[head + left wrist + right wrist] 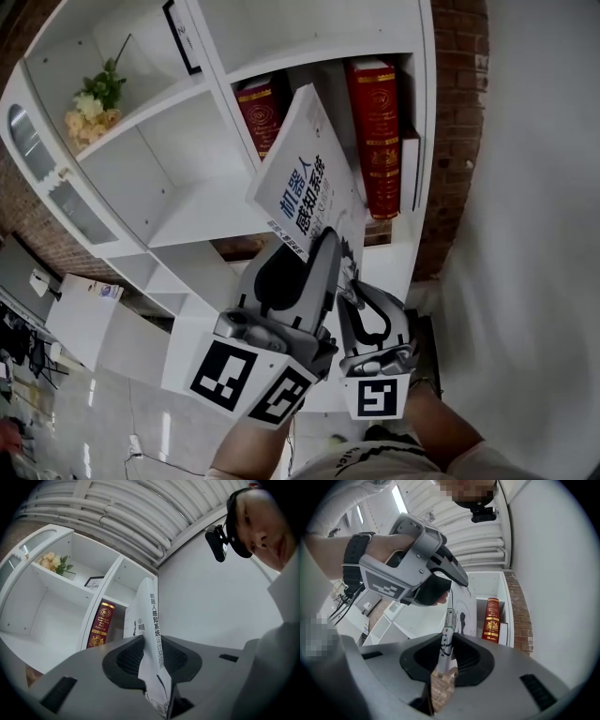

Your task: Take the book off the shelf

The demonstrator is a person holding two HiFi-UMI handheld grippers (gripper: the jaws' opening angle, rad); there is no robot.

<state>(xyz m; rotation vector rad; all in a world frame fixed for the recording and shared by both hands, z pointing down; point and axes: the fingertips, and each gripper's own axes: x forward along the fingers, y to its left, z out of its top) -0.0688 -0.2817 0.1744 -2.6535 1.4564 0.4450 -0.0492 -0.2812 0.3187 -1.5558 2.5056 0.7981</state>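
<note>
White shelf [178,211]; book [305,178] between both tongs [323,242] [352,283]

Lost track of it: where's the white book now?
Head view, centre: the white book hangs tilted before the red books, held by the left gripper and right gripper.

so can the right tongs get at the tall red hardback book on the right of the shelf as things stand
Probably not: the right tongs are shut on the white paperback book, so they aren't free for the tall red hardback book.
</note>
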